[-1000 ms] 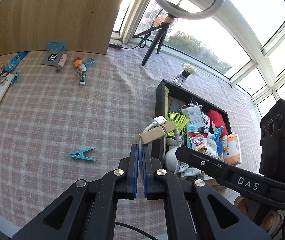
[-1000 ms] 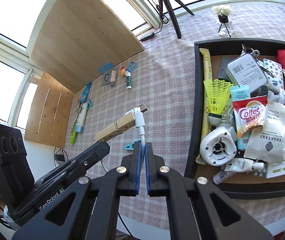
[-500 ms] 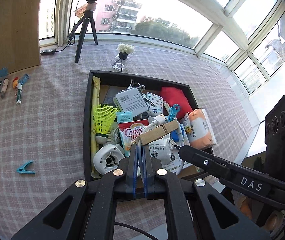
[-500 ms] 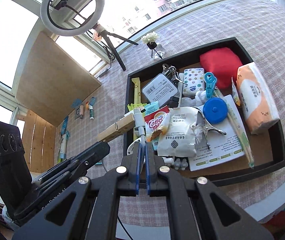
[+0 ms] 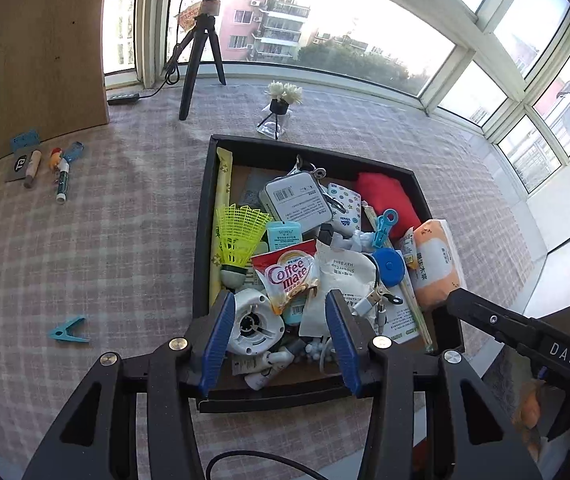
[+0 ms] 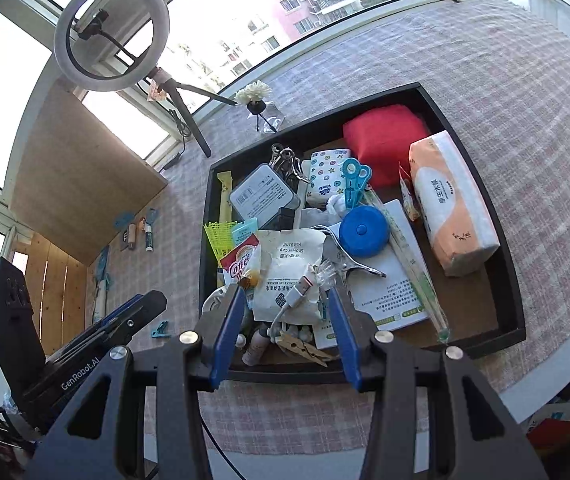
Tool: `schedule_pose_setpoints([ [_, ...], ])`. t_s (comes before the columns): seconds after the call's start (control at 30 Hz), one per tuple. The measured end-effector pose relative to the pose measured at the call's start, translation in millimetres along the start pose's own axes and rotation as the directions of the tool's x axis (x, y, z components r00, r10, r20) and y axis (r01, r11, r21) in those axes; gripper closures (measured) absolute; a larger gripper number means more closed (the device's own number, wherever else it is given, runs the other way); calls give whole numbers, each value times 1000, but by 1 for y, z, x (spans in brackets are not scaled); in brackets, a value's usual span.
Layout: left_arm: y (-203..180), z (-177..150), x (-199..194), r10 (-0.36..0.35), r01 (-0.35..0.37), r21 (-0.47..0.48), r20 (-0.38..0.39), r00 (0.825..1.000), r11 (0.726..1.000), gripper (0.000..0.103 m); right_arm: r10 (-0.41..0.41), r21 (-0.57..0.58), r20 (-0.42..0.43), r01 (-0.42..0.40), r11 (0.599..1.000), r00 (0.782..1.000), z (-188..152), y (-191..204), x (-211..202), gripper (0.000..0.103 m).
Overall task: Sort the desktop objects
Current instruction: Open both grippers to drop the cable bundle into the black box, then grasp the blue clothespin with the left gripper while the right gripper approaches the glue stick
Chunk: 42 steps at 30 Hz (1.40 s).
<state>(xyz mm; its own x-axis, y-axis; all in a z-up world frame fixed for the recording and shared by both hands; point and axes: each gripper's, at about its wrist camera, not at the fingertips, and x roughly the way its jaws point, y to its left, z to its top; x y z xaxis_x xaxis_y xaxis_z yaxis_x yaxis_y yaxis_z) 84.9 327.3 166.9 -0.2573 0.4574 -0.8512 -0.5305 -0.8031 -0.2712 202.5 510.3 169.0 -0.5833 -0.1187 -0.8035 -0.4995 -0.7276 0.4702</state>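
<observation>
A black tray (image 5: pixel 201 220) (image 6: pixel 204 248) full of small items lies under both grippers. My left gripper (image 5: pixel 279 300) hangs over its near end above a white round fan (image 5: pixel 251 324), its jaws opening with nothing pressed between them. The jaws of my right gripper (image 6: pixel 285 294) are opening too. Below them a white USB cable (image 6: pixel 299 290) rests on a shower cap packet (image 6: pixel 289 264), and a wooden clothespin (image 6: pixel 305 350) lies by the tray's near wall. Each gripper shows in the other's view, the right gripper (image 5: pixel 457 300) at the right and the left gripper (image 6: pixel 157 300) at the left.
A blue clip (image 5: pixel 67 330) lies on the checked cloth left of the tray. Several small tubes and cards (image 5: pixel 61 184) sit by a wooden board (image 5: pixel 33 52). A ring light tripod (image 5: pixel 201 64) and a flower vase (image 5: pixel 281 108) stand behind the tray. The table edge (image 6: pixel 545 376) runs close on the right.
Both grippers swung from the cloth to above the tray while shut on the cable and clothespin. Both have since opened, and the cable and clothespin now lie in the tray.
</observation>
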Motion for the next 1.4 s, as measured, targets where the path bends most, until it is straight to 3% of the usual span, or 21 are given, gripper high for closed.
schedule_pose_setpoints([
  [0.23,51,-10,-8,69,-68,-77,2,998,995,59,38,-117,-59,-45,992,998,-5,49,29,60],
  [0.47,131,-30,-16,161,-162,-161,-20,987,974,59,56,-261,-140,-91,961,989,-19,110,65,60],
  [0.6,178,-45,-16,186,-193,-232,-51,981,953,59,62,-302,-189,-118,946,980,-27,140,88,60],
  [0.73,208,-57,-12,189,-201,-246,-74,979,948,59,36,-355,-221,-115,928,975,-28,172,112,60],
  [0.93,221,-63,-2,203,-206,-27,-91,975,978,58,2,-415,-277,-121,902,961,-16,216,157,60],
  [1.1,216,-64,15,259,-226,225,-128,957,948,58,-66,-477,-273,-76,876,960,-4,249,192,60],
  [1.23,212,-58,30,229,-172,319,-151,962,932,58,-98,-500,-286,-61,864,953,3,267,217,60],
  [1.4,205,-55,55,185,-100,387,-188,965,917,58,-107,-469,-317,-57,882,942,16,276,249,60],
])
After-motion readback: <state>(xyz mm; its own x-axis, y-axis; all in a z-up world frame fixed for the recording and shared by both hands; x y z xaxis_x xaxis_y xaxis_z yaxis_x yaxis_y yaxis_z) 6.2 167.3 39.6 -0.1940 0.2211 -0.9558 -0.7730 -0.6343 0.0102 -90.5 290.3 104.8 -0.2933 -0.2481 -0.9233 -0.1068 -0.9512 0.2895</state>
